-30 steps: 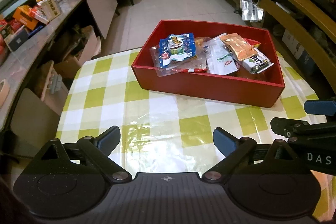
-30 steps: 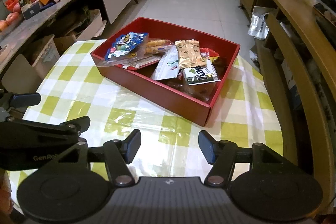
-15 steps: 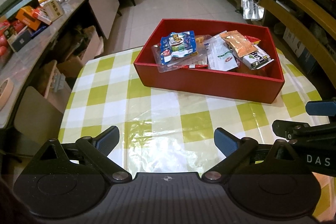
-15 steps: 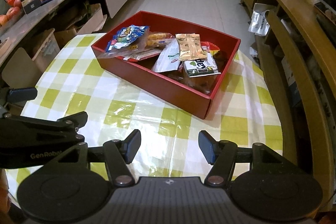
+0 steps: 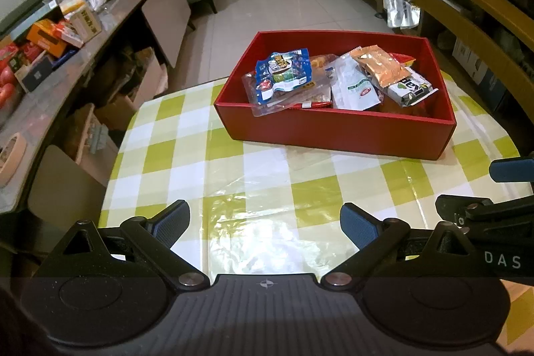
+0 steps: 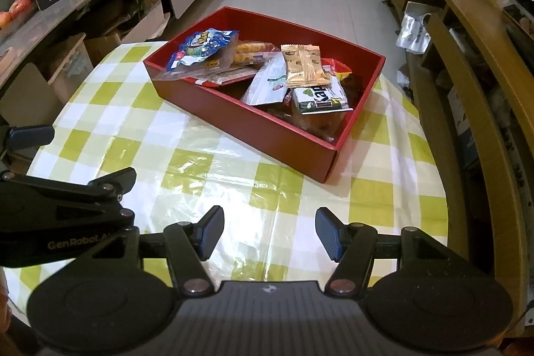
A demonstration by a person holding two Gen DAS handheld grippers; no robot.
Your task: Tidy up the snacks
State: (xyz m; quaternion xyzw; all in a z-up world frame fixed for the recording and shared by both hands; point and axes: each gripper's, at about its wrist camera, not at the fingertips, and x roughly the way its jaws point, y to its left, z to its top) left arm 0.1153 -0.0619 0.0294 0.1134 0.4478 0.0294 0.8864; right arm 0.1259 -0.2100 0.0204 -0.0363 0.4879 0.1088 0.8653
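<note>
I held both tools, left [image 5: 263, 221] and right [image 6: 268, 232], open and empty over the near table [image 5: 187, 155], snacks [image 5: 283, 74] piled in the far red box [image 5: 333, 125].

Left gripper [image 5: 264, 224] at the lower centre of its frame, jaws wide apart and empty, right gripper [image 6: 269, 231] at lower centre likewise, jaws parted, nothing between them

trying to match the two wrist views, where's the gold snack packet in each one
Left wrist view: the gold snack packet lies right of centre in the red box, on top of the pile, towards the far wall.
Right wrist view: the gold snack packet lies near the middle of the red box, above the black and white packet.
Shared landmark: the blue snack bag at the box's left end.
</note>
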